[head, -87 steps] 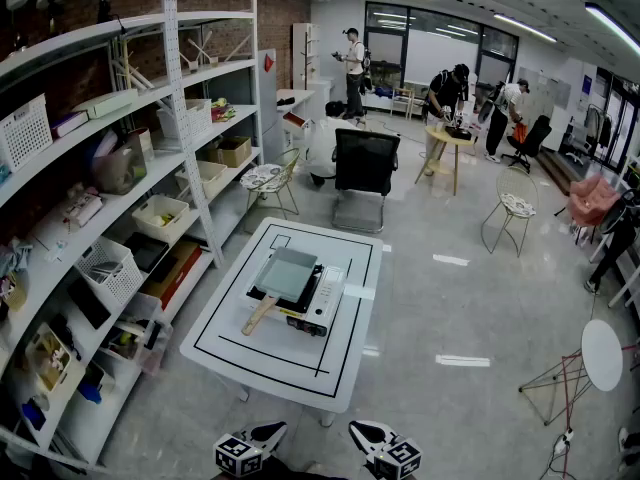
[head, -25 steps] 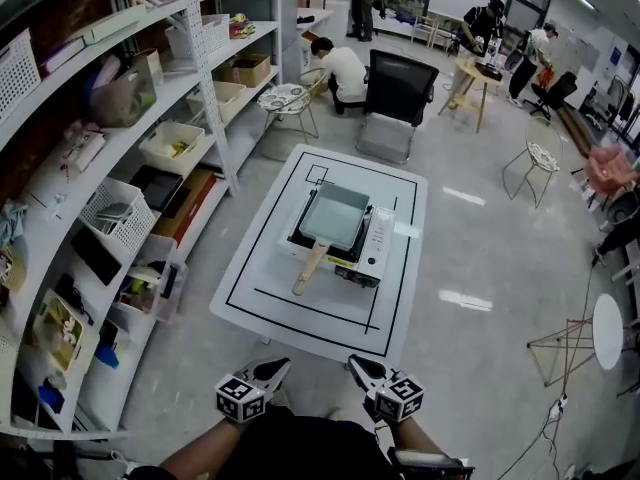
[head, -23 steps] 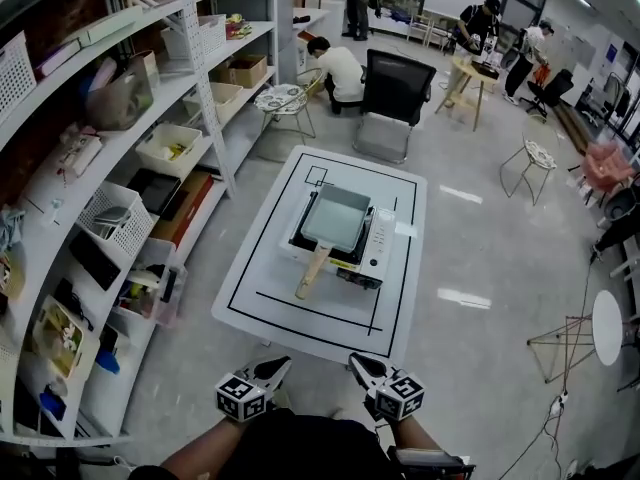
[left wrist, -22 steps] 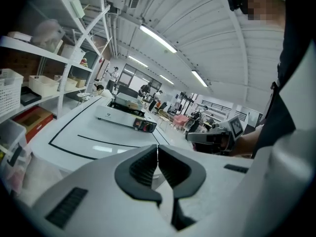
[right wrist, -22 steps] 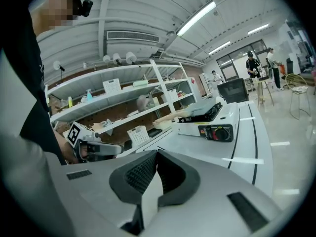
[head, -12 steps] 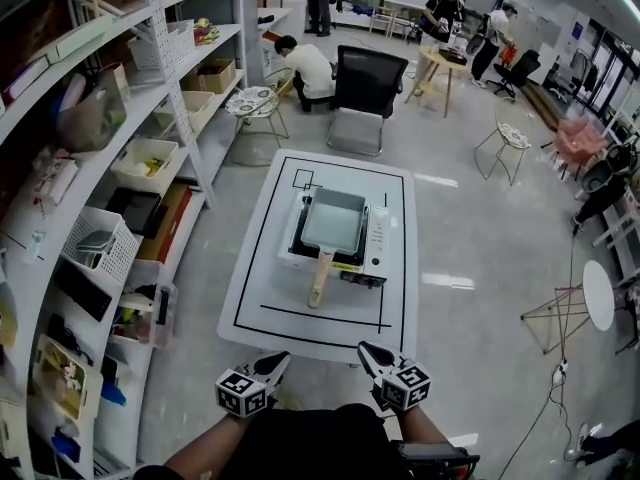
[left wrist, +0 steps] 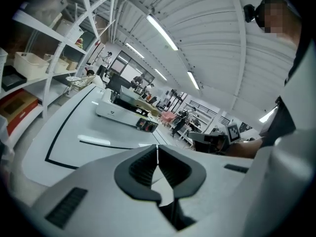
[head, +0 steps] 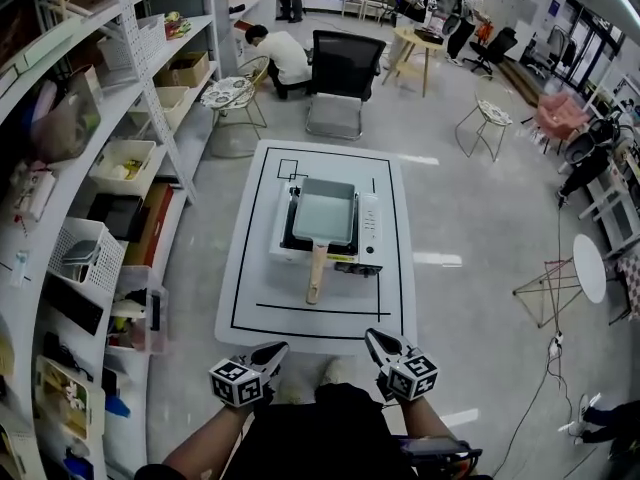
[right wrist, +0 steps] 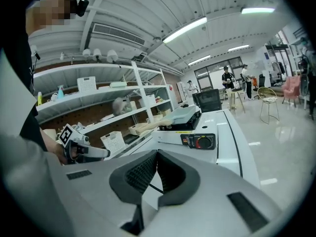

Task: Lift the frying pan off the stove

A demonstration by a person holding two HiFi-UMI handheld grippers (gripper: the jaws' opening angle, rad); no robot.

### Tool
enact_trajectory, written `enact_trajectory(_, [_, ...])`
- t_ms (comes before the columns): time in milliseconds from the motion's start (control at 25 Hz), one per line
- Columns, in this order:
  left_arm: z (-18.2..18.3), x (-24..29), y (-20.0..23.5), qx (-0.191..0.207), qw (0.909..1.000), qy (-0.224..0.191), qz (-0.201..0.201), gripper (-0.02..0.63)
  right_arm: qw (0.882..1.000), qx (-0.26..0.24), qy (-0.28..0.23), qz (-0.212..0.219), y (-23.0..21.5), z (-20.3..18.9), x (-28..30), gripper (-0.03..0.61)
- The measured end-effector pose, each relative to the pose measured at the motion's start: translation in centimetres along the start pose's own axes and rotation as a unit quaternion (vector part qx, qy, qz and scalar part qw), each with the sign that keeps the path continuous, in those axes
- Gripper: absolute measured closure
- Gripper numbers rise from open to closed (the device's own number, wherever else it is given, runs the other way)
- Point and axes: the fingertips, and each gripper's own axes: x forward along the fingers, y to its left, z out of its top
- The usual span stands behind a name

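A rectangular grey frying pan point(head: 324, 212) with a wooden handle point(head: 316, 274) sits on a white portable stove point(head: 365, 230) on a white table point(head: 256, 303). The handle points toward me. In the right gripper view the frying pan point(right wrist: 180, 113) and stove point(right wrist: 197, 137) lie ahead; in the left gripper view the stove point(left wrist: 123, 116) is far ahead. My left gripper point(head: 274, 352) hovers at the table's near edge, shut and empty. My right gripper point(head: 372, 340) is beside it, shut, holding nothing. Both are well short of the handle.
White shelving point(head: 80, 158) with bins and boxes runs along the left. A black office chair point(head: 340, 78) stands beyond the table, with a crouching person point(head: 274, 53) near it. More chairs, a small round table point(head: 587, 268) and several people are further off.
The view has swung so the table sits closer and more central, its handle now pointing straight at me. Both grippers have come up to the table's near edge, still shut.
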Motion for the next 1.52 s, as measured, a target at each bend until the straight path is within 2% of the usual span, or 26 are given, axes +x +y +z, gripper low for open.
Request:
enact_trajectory(280, [2.3, 1.3, 0.6, -0.004, 1.0, -0.008, 0.003, 0.601, 1.0, 0.02, -0.019, -0.005, -2.3, 3.0, 2.0, 0.552])
enact_trajectory(600, [5.9, 2.8, 3.7, -0.033, 0.9989, -0.02, 0.027, 0.598, 0.998, -0.015, -0.029, 0.045, -4.1, 6.4, 5.9, 0.554])
enact_trajectory(840, [8.4, 5.4, 4.7, -0.043, 0.9984, -0.02, 0.031, 0.592, 0.997, -0.026, -0.021, 0.071, -6.2, 6.9, 7.2, 0.554])
enact_trajectory(920, [9.0, 6.2, 5.2, -0.061, 0.9975, -0.02, 0.032, 0.568, 0.997, -0.02, -0.022, 0.076, -7.0, 7.0, 7.7, 0.553])
enact_trajectory(1160, [10.7, 8.1, 6.1, -0.173, 0.9844, -0.031, 0.005, 0.494, 0.995, -0.003, -0.024, 0.1, -8.1, 7.0, 8.5, 0.553])
enact_trajectory(1320, [11.4, 9.6, 6.3, -0.198, 0.9799, -0.019, 0.001, 0.431, 0.994, 0.005, -0.023, 0.109, -8.8, 6.9, 8.9, 0.554])
enact_trajectory(1520, [12.4, 11.2, 5.9, -0.228, 0.9732, -0.007, -0.027, 0.365, 0.993, 0.025, -0.016, 0.114, -8.5, 6.1, 9.1, 0.552])
